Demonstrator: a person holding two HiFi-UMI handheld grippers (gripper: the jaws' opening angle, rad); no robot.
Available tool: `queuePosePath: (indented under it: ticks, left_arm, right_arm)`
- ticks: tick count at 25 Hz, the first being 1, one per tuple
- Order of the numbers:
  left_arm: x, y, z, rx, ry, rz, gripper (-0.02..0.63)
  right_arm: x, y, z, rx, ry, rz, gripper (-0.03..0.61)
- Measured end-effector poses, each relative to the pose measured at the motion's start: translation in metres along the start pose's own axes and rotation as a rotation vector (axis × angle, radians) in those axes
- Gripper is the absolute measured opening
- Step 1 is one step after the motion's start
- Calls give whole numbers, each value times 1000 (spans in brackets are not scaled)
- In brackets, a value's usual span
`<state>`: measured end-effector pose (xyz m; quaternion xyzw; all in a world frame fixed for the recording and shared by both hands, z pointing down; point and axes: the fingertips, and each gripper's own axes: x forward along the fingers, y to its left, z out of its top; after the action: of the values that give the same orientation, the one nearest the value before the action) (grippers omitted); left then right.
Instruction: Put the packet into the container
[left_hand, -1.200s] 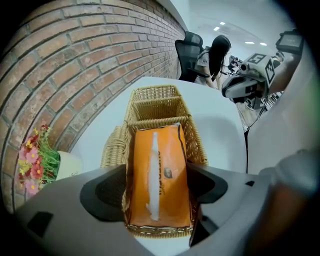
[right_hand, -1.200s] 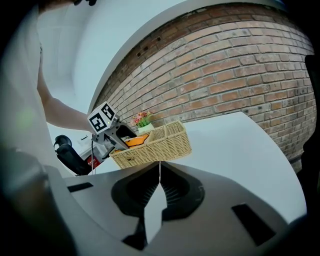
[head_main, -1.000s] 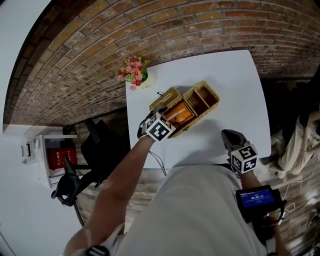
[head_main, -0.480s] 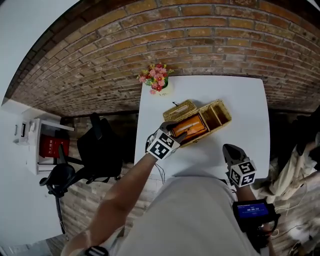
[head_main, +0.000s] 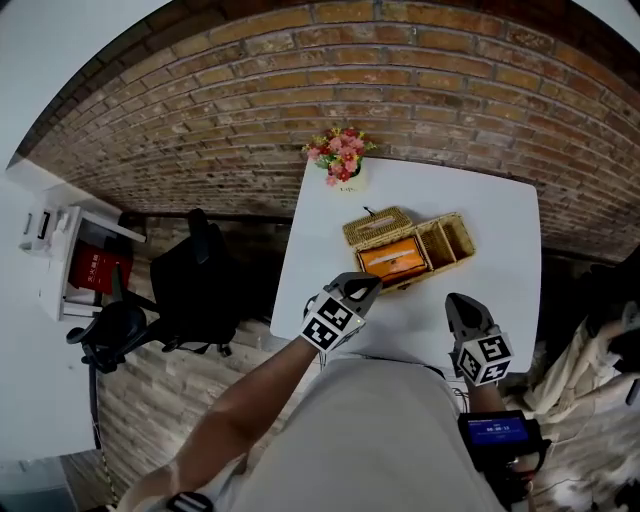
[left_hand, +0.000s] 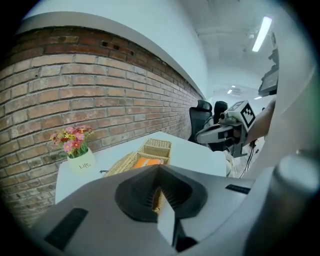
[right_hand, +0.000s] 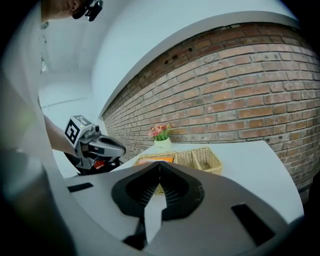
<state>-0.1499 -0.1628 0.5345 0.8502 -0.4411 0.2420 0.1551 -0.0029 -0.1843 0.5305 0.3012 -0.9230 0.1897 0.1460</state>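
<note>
Closest to me are my two grippers, low over the near edge of the white bench (head_main: 500, 215). The left gripper (head_main: 367, 285) has its fingers closing right up, tips together, with nothing between them. The left gripper view shows the same thing: the tips (left_hand: 159, 169) meet and hold nothing. The right gripper (head_main: 456, 301) sits off to the right, well apart from the left one. Its fingers are clenched too, and they are empty in the right gripper view (right_hand: 160, 164).

Just past the left fingers is the wicker basket (head_main: 461, 241). Its near edge is just beside those fingers, and I cannot tell if they touch.

The orange packet (head_main: 392, 261) lies flat inside the basket, in the big part at its left end. From the left fingers it is straight ahead and a little to the right. Its long side runs the same way as the basket, from left to right across my view. The left gripper is much nearer to it than the right one. The two small parts to the right of the packet look empty.

I think the packet is in the container now, so the job looks done.

Farther back, a woven flap (head_main: 377, 226) stands at the basket's far left side. Beyond that is a little pot of flowers (head_main: 342, 163) by the brick wall.
</note>
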Motion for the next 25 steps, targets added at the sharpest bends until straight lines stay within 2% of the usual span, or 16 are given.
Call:
queuePosePath:
  ticks: [6,9,25]
  left_arm:
    - [-25,-17,-5,-112,-77,-25,11]
    - [-31,-21,-5,-135,-107,-25,11]
    - [-41,-17,-8,-114,-136,-57,11]
  right_arm:
    - [-11,26,13,-4,-50,47,11]
    - [-17,32,14,-2,-63,62,12]
    - [-9,48,10,-13,-51,48,11]
